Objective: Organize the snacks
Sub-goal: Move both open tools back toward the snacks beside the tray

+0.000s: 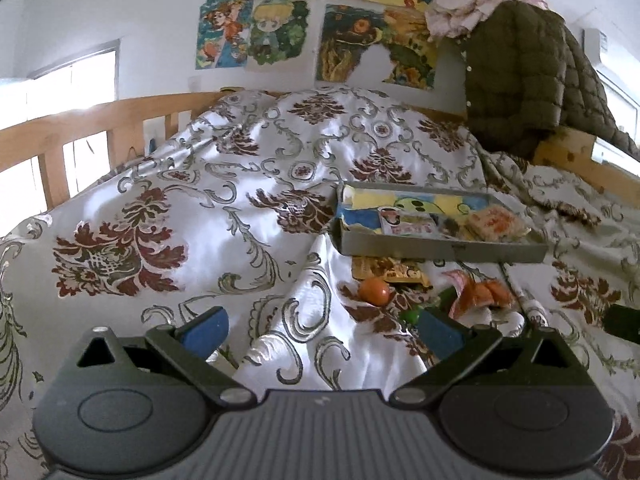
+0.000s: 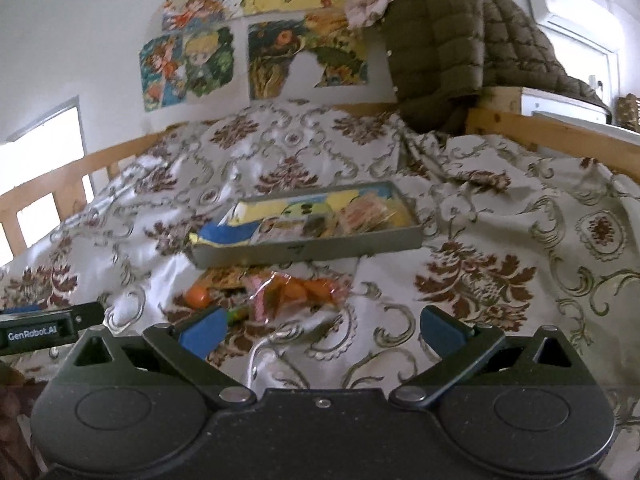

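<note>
Blue pads sit on the left gripper (image 1: pixel 320 330), and its two fingers are spread wide with nothing between them. In the left wrist view it hangs over a shiny bed cover (image 1: pixel 200 200) with red and grey swirls. A grey tray (image 1: pixel 440 246) lies on the cover, ahead and to the right, with a few snack packets (image 1: pixel 496 222) inside. Just in front of the tray lie a round orange snack (image 1: pixel 374 292), an orange wrapper (image 1: pixel 480 294) and something small and green (image 1: pixel 412 314).

In the right wrist view, the right gripper (image 2: pixel 320 330) is spread wide too and holds nothing. The tray (image 2: pixel 312 246) is straight ahead. The loose snacks (image 2: pixel 296 290) lie between the tray and the gripper, close to its left finger. A puffy green coat (image 2: pixel 452 40) hangs over the wooden bed frame (image 2: pixel 560 132) behind.
</note>
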Tool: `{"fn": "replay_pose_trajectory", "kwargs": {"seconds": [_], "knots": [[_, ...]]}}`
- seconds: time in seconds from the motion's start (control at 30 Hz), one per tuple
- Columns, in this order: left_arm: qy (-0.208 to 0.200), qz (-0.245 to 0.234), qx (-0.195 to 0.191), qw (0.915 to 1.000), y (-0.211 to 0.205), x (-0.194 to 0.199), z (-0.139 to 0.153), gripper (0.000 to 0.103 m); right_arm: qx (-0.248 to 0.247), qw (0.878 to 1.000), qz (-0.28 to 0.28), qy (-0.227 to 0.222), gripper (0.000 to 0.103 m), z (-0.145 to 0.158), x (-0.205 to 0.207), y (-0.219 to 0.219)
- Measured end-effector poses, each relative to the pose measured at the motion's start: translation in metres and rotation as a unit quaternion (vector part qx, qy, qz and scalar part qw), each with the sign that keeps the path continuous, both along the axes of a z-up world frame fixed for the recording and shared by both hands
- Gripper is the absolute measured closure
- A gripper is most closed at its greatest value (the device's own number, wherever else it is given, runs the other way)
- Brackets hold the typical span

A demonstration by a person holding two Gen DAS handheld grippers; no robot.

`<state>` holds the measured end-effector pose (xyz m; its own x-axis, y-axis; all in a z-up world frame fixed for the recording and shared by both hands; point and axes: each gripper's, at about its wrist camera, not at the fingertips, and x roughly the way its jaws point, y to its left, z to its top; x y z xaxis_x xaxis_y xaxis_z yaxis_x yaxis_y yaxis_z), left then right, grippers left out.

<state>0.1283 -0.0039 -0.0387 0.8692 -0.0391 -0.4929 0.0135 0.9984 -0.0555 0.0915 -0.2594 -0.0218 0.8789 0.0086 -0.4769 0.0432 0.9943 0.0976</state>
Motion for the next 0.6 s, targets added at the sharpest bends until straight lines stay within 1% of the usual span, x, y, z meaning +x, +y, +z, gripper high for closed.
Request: {"fn": "replay_pose_trajectory", "kwargs": {"seconds": [0.13, 0.33, 0.47, 0.6], "knots": [[0.001, -0.005, 0.003, 1.0000, -0.0028, -0.0001, -0.0006, 0.000, -0.002, 1.000, 0.008, 0.004, 0.001, -0.0023, 0.0022, 0.0034], [0.008, -0.004, 0.007, 0.9999, -0.0028, 0.0006, -0.0041, 0.000, 0.009, 1.000, 0.013, 0.016, 0.001, -0.0056, 0.0075, 0.0031], [0.013, 0.001, 0.006, 0.9999, -0.0023, 0.0021, -0.0059, 0.000, 0.012, 1.000, 0.015, 0.021, 0.001, -0.0071, 0.0099, 0.0033], [0.010, 0.004, 0.003, 0.9999, -0.0025, 0.0030, -0.0042, 0.000, 0.014, 1.000, 0.017, 0.019, 0.001, -0.0067, 0.0102, 0.0042]]}}
